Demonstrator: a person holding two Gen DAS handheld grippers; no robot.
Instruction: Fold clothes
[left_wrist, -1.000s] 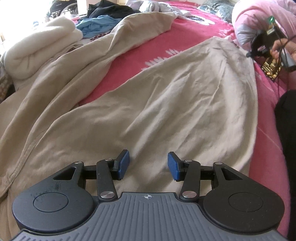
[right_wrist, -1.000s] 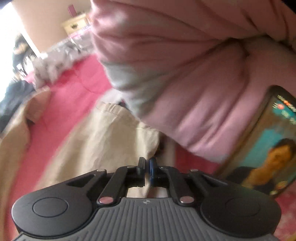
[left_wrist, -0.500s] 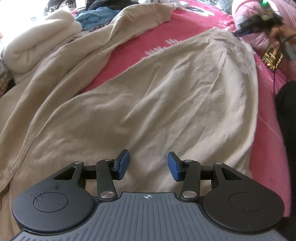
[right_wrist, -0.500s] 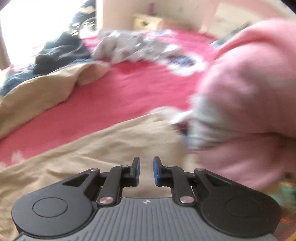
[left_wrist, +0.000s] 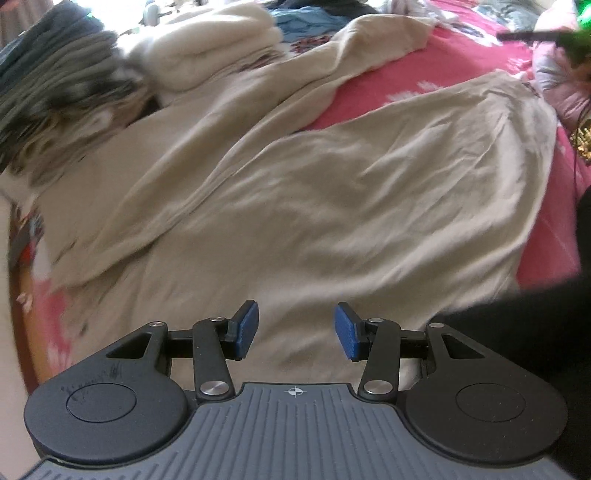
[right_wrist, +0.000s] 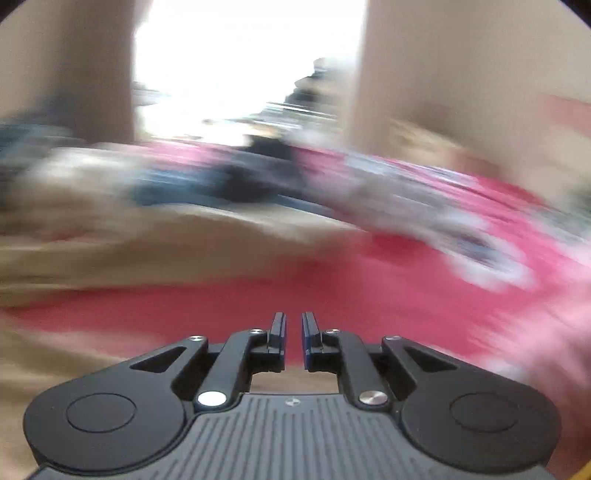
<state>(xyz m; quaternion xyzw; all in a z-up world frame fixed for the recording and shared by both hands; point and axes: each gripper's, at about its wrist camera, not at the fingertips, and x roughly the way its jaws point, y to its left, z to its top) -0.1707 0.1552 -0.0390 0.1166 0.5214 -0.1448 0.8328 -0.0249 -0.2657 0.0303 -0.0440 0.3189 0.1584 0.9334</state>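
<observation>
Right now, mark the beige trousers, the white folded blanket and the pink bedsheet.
beige trousers (left_wrist: 369, 206), left wrist view, middle of the nearer leg.
white folded blanket (left_wrist: 210, 55), left wrist view, top of the folded stack.
pink bedsheet (left_wrist: 461, 59), left wrist view, bare patch between the two legs.

Heavily motion-blurred throughout. Right gripper (right_wrist: 293, 338) low at centre, blue pads closing to a narrow gap with nothing between them. Directly beyond the jaws, pink bedspread (right_wrist: 369, 291). Left of and below the jaws, beige garment (right_wrist: 110, 254) spread across the bed. Farther ahead, dark blue and black clothes (right_wrist: 236, 184), smeared; beyond and right of the jaws, a grey-white patterned item (right_wrist: 424, 206). Far beyond, a glaring window (right_wrist: 243, 59).
</observation>
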